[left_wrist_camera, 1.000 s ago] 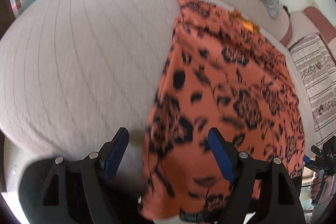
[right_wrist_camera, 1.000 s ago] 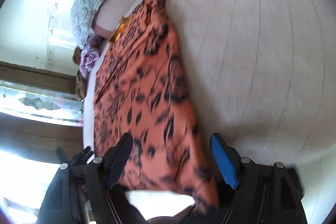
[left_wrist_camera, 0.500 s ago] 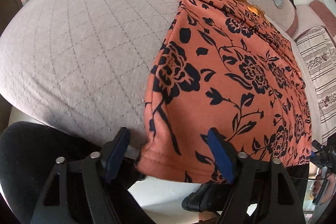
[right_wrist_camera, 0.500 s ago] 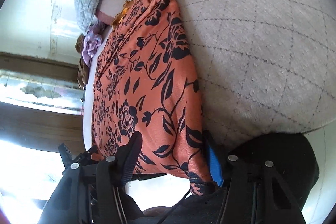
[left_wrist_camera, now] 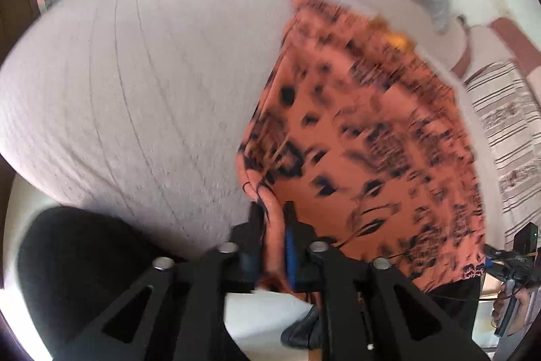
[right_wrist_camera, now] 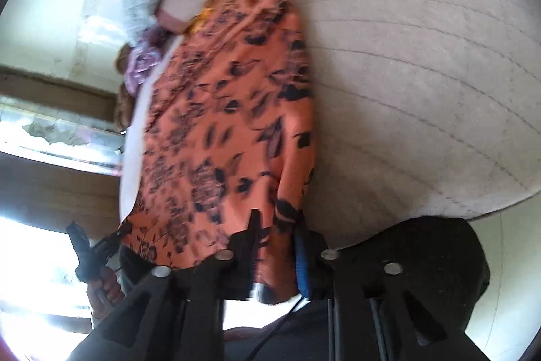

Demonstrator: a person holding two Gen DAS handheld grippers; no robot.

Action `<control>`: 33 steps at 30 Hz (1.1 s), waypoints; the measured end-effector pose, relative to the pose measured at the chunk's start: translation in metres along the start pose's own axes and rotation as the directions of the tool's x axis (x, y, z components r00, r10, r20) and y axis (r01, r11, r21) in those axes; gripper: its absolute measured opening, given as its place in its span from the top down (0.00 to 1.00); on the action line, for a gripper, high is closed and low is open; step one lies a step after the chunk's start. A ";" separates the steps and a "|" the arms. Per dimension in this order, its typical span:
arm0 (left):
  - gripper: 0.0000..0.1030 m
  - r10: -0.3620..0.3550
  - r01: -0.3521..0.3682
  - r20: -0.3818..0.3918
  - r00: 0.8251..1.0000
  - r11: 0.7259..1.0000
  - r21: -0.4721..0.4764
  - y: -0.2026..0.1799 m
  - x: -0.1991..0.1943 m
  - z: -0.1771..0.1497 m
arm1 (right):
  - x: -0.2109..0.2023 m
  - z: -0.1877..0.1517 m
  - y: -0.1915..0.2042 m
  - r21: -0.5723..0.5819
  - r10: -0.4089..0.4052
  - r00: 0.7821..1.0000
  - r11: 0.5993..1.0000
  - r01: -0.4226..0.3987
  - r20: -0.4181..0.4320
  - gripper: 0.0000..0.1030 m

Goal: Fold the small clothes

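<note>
Closing left gripper (left_wrist_camera: 273,222) and right gripper (right_wrist_camera: 278,227) on orange floral garment (left_wrist_camera: 365,137) hem corners, gathering fabric for lifting into a fold.

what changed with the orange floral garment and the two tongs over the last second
Both tongs went from standing wide open over the garment's near hem to closing on it. The left tongs now pinch a gathered corner of the orange floral garment; the right tongs have the other near corner between their narrowed jaws. That edge has bunched up. The rest of the garment still lies spread on the bed.
</note>
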State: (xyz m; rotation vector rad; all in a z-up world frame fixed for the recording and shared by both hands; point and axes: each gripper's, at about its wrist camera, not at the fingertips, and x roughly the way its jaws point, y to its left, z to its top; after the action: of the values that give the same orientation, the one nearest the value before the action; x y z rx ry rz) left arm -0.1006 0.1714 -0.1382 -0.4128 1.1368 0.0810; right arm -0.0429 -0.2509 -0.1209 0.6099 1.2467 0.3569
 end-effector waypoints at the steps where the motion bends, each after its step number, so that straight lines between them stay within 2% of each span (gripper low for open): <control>1: 0.67 0.020 -0.020 -0.042 0.999 1.000 0.002 0.000 0.010 -0.001 | 0.010 0.001 -0.008 0.038 -0.012 0.999 0.999 0.014 -0.048 0.25; 2: 0.67 0.025 -0.024 -0.033 0.999 1.000 0.008 0.000 0.012 -0.002 | 0.016 0.001 -0.011 0.053 -0.026 0.998 0.998 0.029 -0.061 0.25; 3: 0.73 0.024 -0.024 -0.006 1.000 1.000 0.009 -0.001 0.007 -0.002 | 0.017 0.001 -0.005 0.015 -0.050 0.997 0.999 0.051 -0.060 0.25; 4: 0.95 0.008 -0.008 0.006 1.000 1.000 0.013 -0.002 0.003 0.000 | 0.019 0.001 -0.001 -0.013 -0.065 0.995 0.998 0.065 -0.069 0.33; 5: 0.95 -0.006 0.006 0.010 1.000 1.000 0.006 -0.002 -0.002 0.003 | 0.019 0.001 0.001 -0.024 -0.066 0.995 0.998 0.065 -0.071 0.77; 6: 0.95 -0.026 0.026 0.028 0.999 1.000 -0.004 -0.002 -0.007 0.005 | 0.018 0.003 0.001 -0.015 -0.058 0.996 0.998 0.057 -0.073 0.96; 7: 0.95 -0.058 0.059 0.065 0.996 0.998 -0.006 -0.003 -0.020 0.008 | 0.013 0.005 0.001 0.002 -0.053 0.997 0.999 0.053 -0.053 0.95; 9: 0.95 -0.058 0.058 0.102 0.993 0.998 0.005 -0.005 -0.031 0.012 | 0.002 0.010 0.008 0.008 -0.014 1.000 1.000 0.014 -0.022 0.95; 10: 0.95 -0.055 0.055 0.094 0.994 0.998 -0.004 -0.003 -0.029 0.013 | -0.003 0.013 0.012 0.009 0.014 1.000 1.000 -0.014 -0.013 0.95; 12: 0.95 -0.035 0.036 0.026 0.999 0.999 -0.022 0.004 -0.009 0.010 | -0.003 0.016 0.016 0.003 0.015 1.000 1.000 -0.015 -0.015 0.95; 14: 0.95 0.005 -0.006 -0.036 0.999 1.000 -0.030 0.006 0.012 0.010 | 0.017 0.017 0.004 0.039 -0.007 0.997 0.999 0.010 -0.076 0.95; 15: 0.95 0.001 -0.001 -0.033 0.999 1.000 -0.027 0.004 0.010 0.011 | 0.026 0.017 -0.004 0.071 -0.006 0.995 0.997 0.013 -0.103 0.95; 17: 0.95 -0.032 0.032 -0.002 0.999 0.999 -0.002 -0.004 -0.003 0.025 | 0.028 0.021 -0.004 0.084 0.023 0.995 0.996 -0.015 -0.097 0.95; 19: 0.95 -0.073 0.072 0.038 0.997 0.997 0.032 -0.015 -0.017 0.049 | 0.017 0.035 0.006 0.077 0.068 0.996 0.995 -0.064 -0.056 0.95; 22: 0.95 -0.130 0.115 0.125 0.984 0.986 0.117 -0.047 -0.033 0.114 | -0.003 0.087 0.036 0.021 0.142 0.989 0.990 -0.142 0.035 0.95; 24: 0.95 -0.163 0.132 0.213 0.963 0.979 0.155 -0.069 -0.039 0.172 | -0.017 0.144 0.062 -0.013 0.213 0.968 0.977 -0.213 0.134 0.95; 26: 0.92 -0.137 0.094 0.285 0.949 0.982 0.161 -0.085 -0.030 0.223 | -0.025 0.195 0.081 -0.043 0.244 0.940 0.970 -0.241 0.238 0.95; 27: 0.91 -0.122 0.084 0.301 0.946 0.987 0.134 -0.088 -0.016 0.243 | -0.024 0.222 0.088 -0.057 0.249 0.928 0.968 -0.243 0.276 0.93; 28: 0.68 -0.106 0.073 0.318 0.942 0.991 0.114 -0.090 -0.002 0.262 | -0.013 0.252 0.091 -0.043 0.270 0.920 0.962 -0.269 0.286 0.92; 29: 0.50 -0.099 0.063 0.303 0.948 0.990 0.125 -0.092 0.029 0.285 | 0.004 0.280 0.089 -0.015 0.270 0.915 0.960 -0.278 0.300 0.87; 30: 0.24 -0.076 0.047 0.269 0.960 0.992 0.113 -0.089 0.047 0.294 | 0.018 0.299 0.086 -0.015 0.224 0.916 0.973 -0.232 0.332 0.77; 31: 0.22 0.015 -0.032 0.238 0.971 0.997 0.071 -0.083 0.073 0.301 | 0.032 0.310 0.084 -0.021 0.169 0.921 0.985 -0.172 0.350 0.39; 32: 0.23 0.079 -0.093 0.217 0.973 0.994 0.056 -0.076 0.088 0.302 | 0.050 0.319 0.076 0.007 0.089 0.933 0.995 -0.097 0.348 0.13; 33: 0.23 0.110 -0.122 0.208 0.972 0.991 0.047 -0.069 0.094 0.300 | 0.065 0.320 0.067 0.069 0.003 0.939 0.997 -0.028 0.344 0.13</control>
State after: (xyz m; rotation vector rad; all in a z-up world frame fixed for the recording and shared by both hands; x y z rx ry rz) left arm 0.2167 0.2021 -0.0970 -0.2783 0.9560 0.1877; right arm 0.2856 -0.2364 -0.0694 0.7118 0.9209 0.2067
